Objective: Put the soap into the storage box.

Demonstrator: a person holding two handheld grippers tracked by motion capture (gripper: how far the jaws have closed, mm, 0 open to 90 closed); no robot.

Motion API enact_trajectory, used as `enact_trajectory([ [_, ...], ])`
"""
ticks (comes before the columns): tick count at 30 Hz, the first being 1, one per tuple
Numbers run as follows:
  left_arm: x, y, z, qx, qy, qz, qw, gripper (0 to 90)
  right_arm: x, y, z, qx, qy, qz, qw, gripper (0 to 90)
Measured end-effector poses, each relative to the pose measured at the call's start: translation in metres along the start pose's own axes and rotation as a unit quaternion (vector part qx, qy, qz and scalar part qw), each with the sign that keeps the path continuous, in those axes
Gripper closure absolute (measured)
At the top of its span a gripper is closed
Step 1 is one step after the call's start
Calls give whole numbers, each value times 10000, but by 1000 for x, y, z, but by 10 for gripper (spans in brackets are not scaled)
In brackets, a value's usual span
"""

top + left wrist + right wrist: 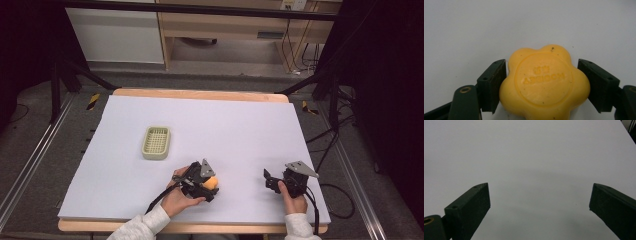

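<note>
One soap (544, 82), one basket (156, 142), two hand-held grippers

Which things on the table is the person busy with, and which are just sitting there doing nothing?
Probably in use:
- yellow flower-shaped soap, between the jaws of the left gripper; one jaw touches it, the other shows a small gap
- green soap dish, likely where the soap goes

Idle for now:
- right gripper, jaws wide apart over bare white table
</note>
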State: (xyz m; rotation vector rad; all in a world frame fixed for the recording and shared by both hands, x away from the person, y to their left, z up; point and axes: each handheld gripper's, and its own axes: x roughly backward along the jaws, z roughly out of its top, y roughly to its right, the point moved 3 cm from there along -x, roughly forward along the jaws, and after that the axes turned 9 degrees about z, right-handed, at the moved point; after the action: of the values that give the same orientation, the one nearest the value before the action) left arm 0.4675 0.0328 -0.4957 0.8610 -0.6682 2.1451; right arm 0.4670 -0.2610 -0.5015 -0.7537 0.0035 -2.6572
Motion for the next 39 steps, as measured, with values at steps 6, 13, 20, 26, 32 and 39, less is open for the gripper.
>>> enact_trajectory([
  [6, -3, 1, 0, 14, 86, 4, 10000, 239, 0, 0, 0, -2, -4, 5, 10000, 38],
  [13, -4, 1, 1, 92, 67, -18, 9999, 240, 0, 0, 0, 1, 0, 0, 10000, 38],
  [20, -4, 1, 1, 98, 116, 18, 9999, 251, 0, 0, 0, 3, -1, 10, 10000, 38],
  [26, -3, 2, 1, 73, 81, 31, 9999, 254, 0, 0, 0, 5, 2, 5, 10000, 38],
  [32, 1, 0, 3, 143, 124, 10, 9998, 255, 0, 0, 0, 4, 1, 6, 10000, 38],
  [39, 2, -2, 0, 125, 108, -4, 9999, 256, 0, 0, 0, 2, 4, 4, 10000, 38],
])
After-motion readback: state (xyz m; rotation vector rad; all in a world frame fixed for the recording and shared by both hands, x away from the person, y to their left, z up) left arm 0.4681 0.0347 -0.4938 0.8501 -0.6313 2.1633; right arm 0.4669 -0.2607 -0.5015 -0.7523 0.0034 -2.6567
